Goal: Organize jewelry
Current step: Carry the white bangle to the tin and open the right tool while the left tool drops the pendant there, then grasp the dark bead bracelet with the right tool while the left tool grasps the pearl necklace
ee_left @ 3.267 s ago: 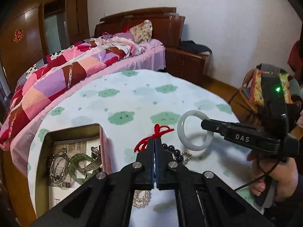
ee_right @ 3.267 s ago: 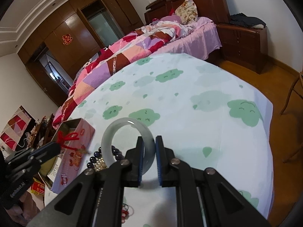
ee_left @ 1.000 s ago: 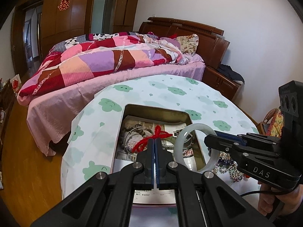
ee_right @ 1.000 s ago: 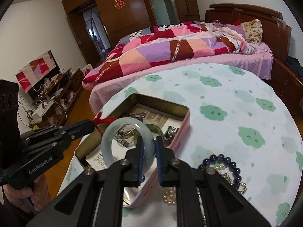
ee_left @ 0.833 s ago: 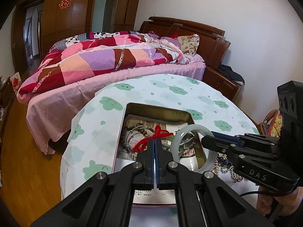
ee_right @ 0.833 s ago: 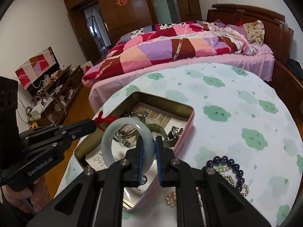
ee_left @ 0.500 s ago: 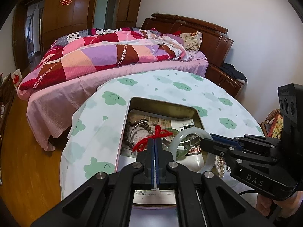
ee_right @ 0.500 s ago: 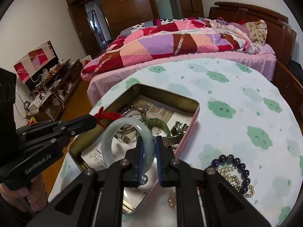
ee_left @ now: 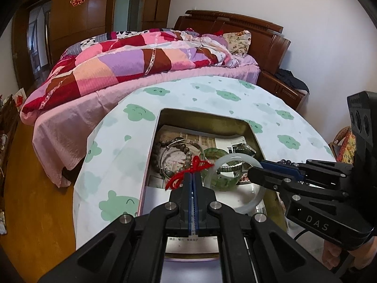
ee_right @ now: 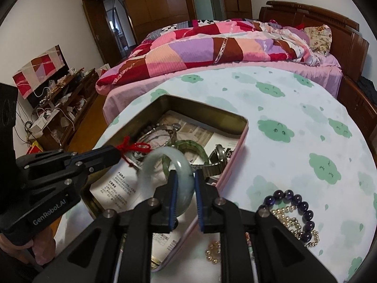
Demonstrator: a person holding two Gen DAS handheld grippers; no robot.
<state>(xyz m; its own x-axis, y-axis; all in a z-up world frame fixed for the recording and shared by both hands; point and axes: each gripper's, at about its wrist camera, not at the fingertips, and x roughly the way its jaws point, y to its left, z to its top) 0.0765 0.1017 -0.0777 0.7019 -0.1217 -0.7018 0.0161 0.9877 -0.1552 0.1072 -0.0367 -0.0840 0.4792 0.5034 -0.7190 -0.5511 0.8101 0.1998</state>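
Nearest, the right gripper [ee_right: 185, 198] is opening its jaws, releasing the pale jade bangle [ee_right: 165, 165] over the tin box [ee_right: 243, 123]. Left of it, the left gripper [ee_left: 193, 184] stays clamped on a red cord [ee_left: 188, 171]. Next, lower the cord in.

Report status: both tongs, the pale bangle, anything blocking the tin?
Left tongs shut on red cord. Right tongs opening, pale bangle between them over tin. Green bangle and watch lie underneath.
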